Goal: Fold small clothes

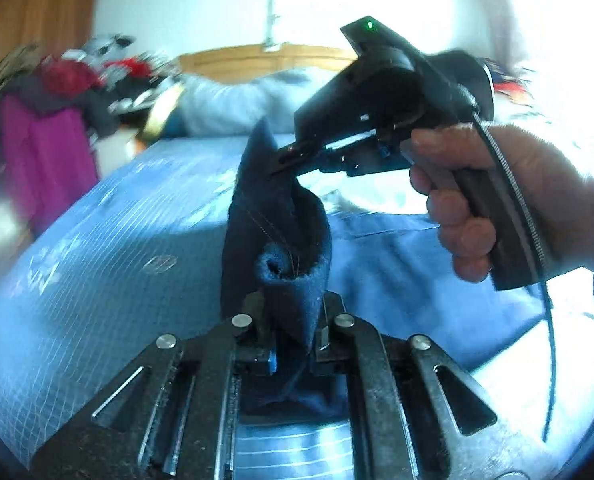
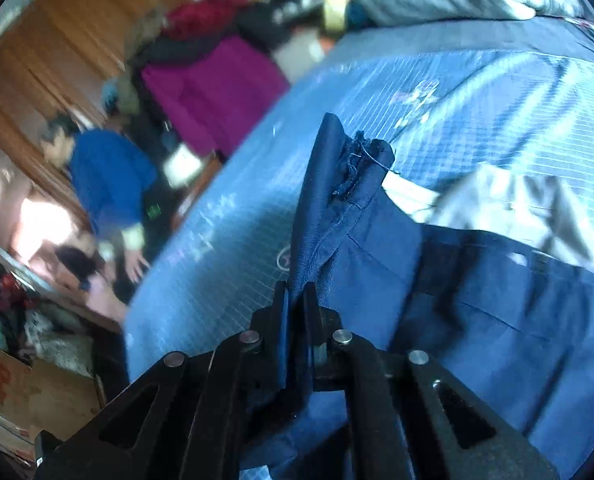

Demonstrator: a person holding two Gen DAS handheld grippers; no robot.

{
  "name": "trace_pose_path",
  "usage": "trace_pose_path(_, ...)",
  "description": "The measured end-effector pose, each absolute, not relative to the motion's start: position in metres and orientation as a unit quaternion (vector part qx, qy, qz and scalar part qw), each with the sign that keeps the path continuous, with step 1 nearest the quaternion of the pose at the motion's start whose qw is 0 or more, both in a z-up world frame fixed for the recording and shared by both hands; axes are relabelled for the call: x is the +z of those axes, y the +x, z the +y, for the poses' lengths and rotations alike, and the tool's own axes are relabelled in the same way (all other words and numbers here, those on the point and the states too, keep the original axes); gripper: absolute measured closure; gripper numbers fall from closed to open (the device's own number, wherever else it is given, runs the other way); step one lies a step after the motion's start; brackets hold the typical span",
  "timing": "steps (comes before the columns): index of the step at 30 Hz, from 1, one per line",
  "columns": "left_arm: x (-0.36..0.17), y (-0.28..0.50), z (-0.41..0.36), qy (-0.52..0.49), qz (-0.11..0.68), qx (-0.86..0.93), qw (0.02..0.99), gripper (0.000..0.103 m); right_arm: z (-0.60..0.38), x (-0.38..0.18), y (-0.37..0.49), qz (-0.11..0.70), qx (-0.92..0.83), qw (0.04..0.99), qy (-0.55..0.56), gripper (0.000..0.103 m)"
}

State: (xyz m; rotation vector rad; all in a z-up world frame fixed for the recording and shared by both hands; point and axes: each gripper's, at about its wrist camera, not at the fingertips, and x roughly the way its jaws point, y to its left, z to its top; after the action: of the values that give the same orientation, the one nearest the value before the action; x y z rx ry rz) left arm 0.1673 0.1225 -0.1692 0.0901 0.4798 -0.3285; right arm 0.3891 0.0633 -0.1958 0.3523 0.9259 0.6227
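Observation:
A dark navy garment (image 1: 273, 216) hangs stretched in the air above a blue checked bed cover (image 1: 109, 236). My left gripper (image 1: 291, 332) is shut on its lower edge. My right gripper (image 1: 285, 160), held in a bare hand (image 1: 477, 200), is shut on the garment's upper edge. In the right wrist view the right gripper (image 2: 297, 304) pinches a folded hem of the navy cloth (image 2: 337, 200), which has a frayed seam. The rest of the cloth (image 2: 477, 300) drapes down to the right over the bed.
A grey pillow or quilt (image 1: 249, 96) lies at the bed's head by a wooden headboard (image 1: 265, 58). A pile of mixed clothes (image 1: 57, 92) with a magenta piece stands left of the bed. A light grey garment (image 2: 509, 200) lies on the bed. Cardboard boxes (image 2: 25, 392) sit on the floor.

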Motion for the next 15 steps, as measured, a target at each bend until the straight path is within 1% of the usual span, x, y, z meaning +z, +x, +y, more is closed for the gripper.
trace_pose_path(4, -0.154, 0.153, 0.057, 0.088, 0.216, -0.236, 0.943, 0.094, -0.027, -0.185, 0.349, 0.401, 0.268, 0.849, 0.216, 0.096)
trace_pose_path(7, -0.155, 0.146, 0.000, 0.119, 0.217, -0.294, 0.923, 0.094, -0.100, -0.191, 0.321, 0.393, 0.239, 0.854, 0.241, 0.096)
trace_pose_path(12, -0.175, 0.147, -0.081, 0.152, 0.238, -0.359, 0.890, 0.093, -0.206, -0.227, 0.292, 0.397, 0.194, 0.844, 0.306, 0.096)
trace_pose_path(15, -0.186, 0.159, -0.118, 0.159, 0.260, -0.382, 0.873, 0.093, -0.251, -0.249, 0.292, 0.405, 0.179, 0.835, 0.328, 0.096)
